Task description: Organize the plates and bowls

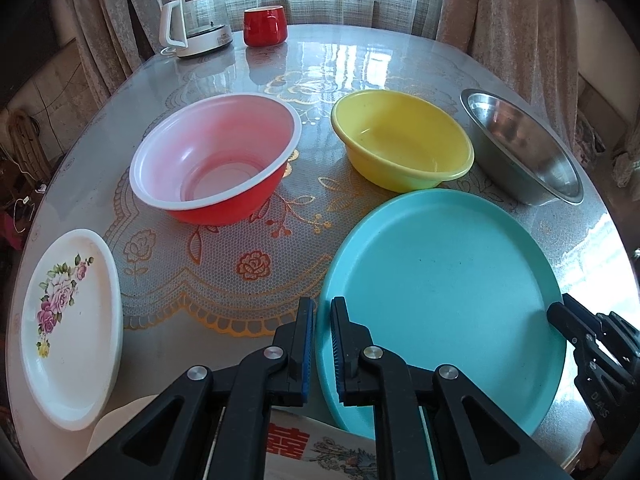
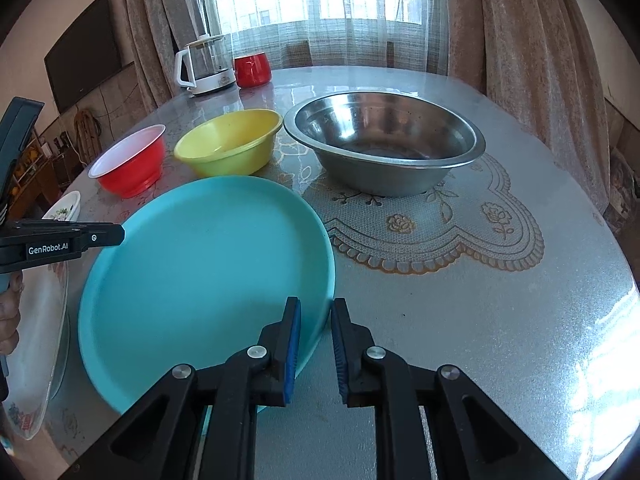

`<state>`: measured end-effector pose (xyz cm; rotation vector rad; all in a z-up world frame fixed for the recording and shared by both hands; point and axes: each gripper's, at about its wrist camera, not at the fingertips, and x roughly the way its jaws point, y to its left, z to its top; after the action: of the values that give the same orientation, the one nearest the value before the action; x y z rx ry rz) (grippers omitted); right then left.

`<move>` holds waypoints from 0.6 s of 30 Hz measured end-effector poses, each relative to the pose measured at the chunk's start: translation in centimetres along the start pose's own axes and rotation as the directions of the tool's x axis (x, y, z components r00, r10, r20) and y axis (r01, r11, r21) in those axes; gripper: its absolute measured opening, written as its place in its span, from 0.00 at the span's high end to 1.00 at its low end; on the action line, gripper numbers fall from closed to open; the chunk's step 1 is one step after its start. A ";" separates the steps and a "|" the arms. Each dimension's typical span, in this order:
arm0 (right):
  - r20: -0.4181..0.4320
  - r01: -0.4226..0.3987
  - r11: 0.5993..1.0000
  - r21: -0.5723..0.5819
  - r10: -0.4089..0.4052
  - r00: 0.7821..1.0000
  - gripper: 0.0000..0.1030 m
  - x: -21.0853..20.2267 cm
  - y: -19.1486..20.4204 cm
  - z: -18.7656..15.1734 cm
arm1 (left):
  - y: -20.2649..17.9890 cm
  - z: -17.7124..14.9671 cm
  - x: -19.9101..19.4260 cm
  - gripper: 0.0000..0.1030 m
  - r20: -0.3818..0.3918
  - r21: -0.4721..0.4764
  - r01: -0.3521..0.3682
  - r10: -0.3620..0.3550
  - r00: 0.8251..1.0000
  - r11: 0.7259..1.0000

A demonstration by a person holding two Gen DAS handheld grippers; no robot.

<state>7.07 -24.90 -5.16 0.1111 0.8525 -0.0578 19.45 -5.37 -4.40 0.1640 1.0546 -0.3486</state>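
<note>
A large teal plate [image 1: 444,292] lies on the table, also in the right wrist view [image 2: 204,276]. My left gripper [image 1: 322,312] straddles its left rim, jaws slightly apart. My right gripper [image 2: 315,312] straddles its right rim, jaws slightly apart; it also shows in the left wrist view [image 1: 560,312]. Behind stand a red bowl [image 1: 216,156], a yellow bowl [image 1: 400,140] and a steel bowl [image 1: 524,148]. A white flowered plate [image 1: 72,320] lies at the left. A glass plate [image 2: 36,344] with a printed pattern sits under the teal plate's near left edge.
A white glass kettle [image 1: 192,20] and a red mug [image 1: 264,26] stand at the table's far edge. Curtains and a window lie behind. A lace mat [image 2: 432,220] covers the table's middle. The table edge curves close at the right.
</note>
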 end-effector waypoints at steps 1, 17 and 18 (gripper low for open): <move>0.002 0.001 1.000 0.005 -0.001 1.000 0.84 0.0 0.0 -0.1 | 0.1 -0.1 0.0 0.89 0.000 -0.010 0.003 -0.003 1.000 1.000; -0.025 0.021 0.999 0.046 -0.020 0.999 0.67 -0.1 -0.9 0.0 | 5.3 -3.3 -7.8 0.89 0.197 -0.177 0.010 0.026 0.980 0.984; -0.020 0.029 0.999 0.046 -0.028 0.999 0.67 -0.2 -1.0 0.0 | 5.8 -3.8 -8.3 0.89 0.205 -0.193 0.015 0.026 0.978 0.981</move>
<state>6.83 -25.86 -5.07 0.1431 0.8725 -0.1033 14.74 2.86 0.81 -0.0436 0.8756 -0.2502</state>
